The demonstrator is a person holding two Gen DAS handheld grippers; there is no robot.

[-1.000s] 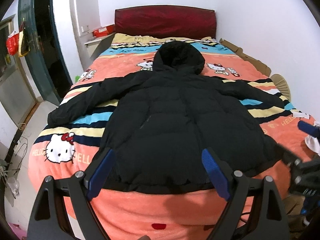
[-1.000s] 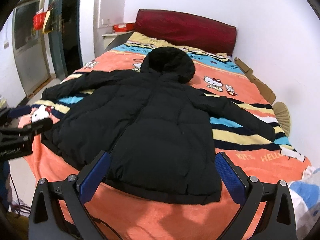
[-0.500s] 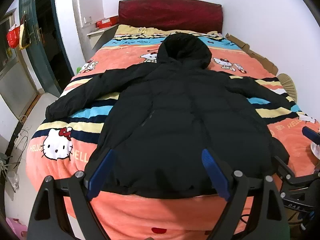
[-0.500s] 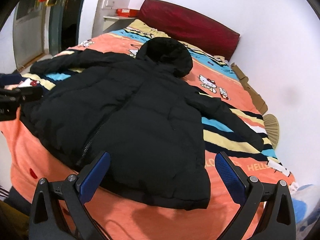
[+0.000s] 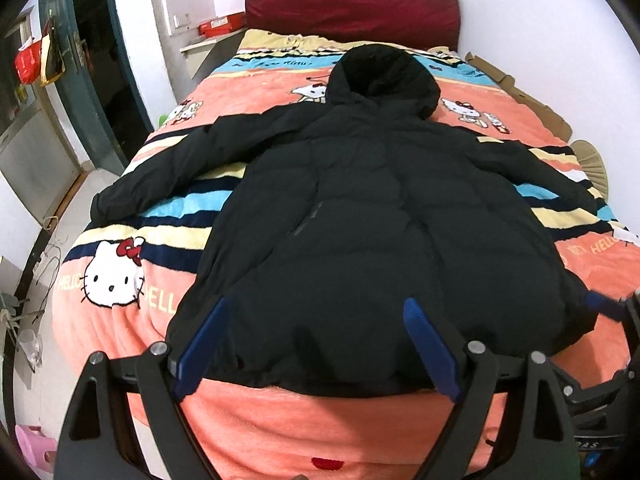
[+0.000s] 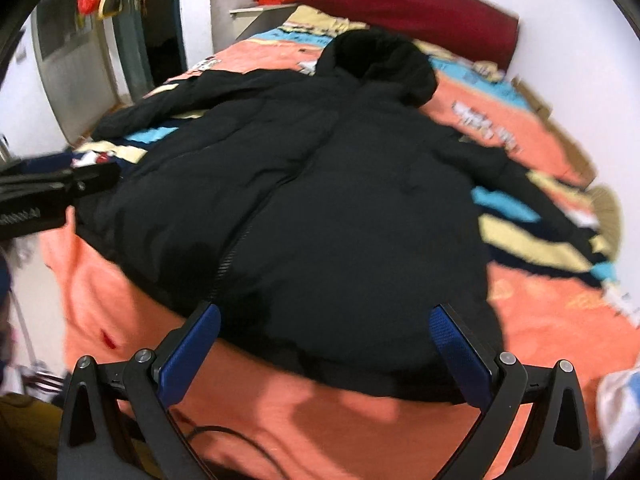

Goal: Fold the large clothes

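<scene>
A black hooded puffer jacket point(image 5: 372, 216) lies spread flat on the bed, hood toward the headboard and both sleeves stretched out sideways; it also shows in the right wrist view point(image 6: 320, 184). My left gripper point(image 5: 316, 308) is open and empty, its blue pads just above the jacket's hem near the foot of the bed. My right gripper point(image 6: 326, 312) is open and empty, low over the hem by the zip. The right gripper also shows at the right edge of the left wrist view point(image 5: 616, 316), and the left gripper shows at the left edge of the right wrist view point(image 6: 60, 184).
The bed carries an orange striped cartoon-cat blanket point(image 5: 132, 272) and a dark red headboard point(image 5: 352, 8). A dark door point(image 5: 100, 92) and bare floor lie to the left. Cardboard point(image 5: 532, 100) and a straw fan point(image 5: 592, 160) lie along the right wall.
Both grippers have moved closer and lower toward the jacket's hem. The right wrist view is blurred from motion. The jacket has not moved and both grippers stay open.
</scene>
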